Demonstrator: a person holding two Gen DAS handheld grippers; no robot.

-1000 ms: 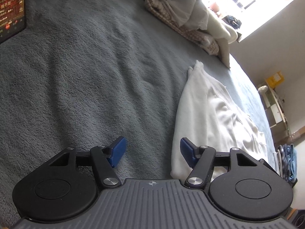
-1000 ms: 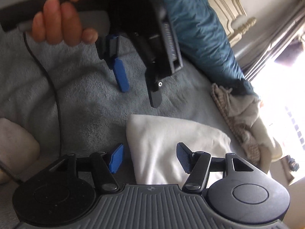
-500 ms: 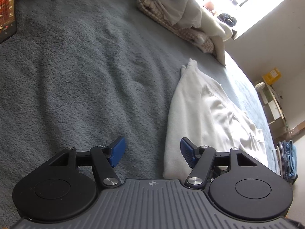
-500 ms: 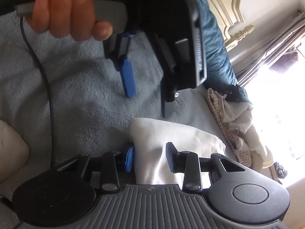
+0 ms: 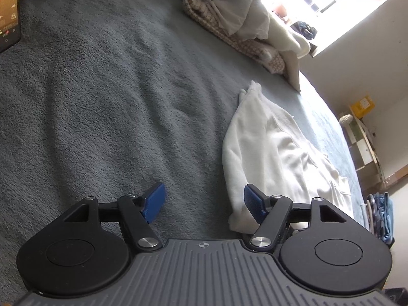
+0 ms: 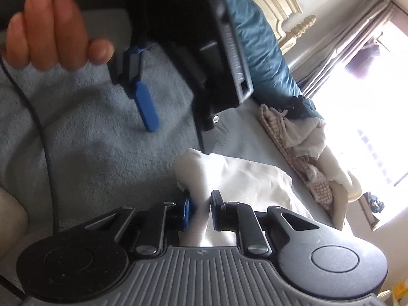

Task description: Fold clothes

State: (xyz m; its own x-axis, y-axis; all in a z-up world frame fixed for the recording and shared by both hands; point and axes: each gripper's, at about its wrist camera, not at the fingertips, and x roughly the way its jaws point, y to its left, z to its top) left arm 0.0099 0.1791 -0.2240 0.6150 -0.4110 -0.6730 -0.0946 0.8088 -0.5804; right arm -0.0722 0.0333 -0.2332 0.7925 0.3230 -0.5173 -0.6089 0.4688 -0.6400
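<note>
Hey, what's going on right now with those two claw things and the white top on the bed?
Right gripper closing, white top between its fingers. Left gripper opening, nothing between its fingers, beside the top's edge. Top partly folded on grey blanket. Nothing in the way.

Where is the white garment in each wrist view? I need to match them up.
Left wrist: white garment lies right of centre on the grey blanket, beside the open left tool.
Right wrist: white garment is at lower centre, its near edge between the closing right tool.
Shared landmark: checked clothes pile near the window.
</note>
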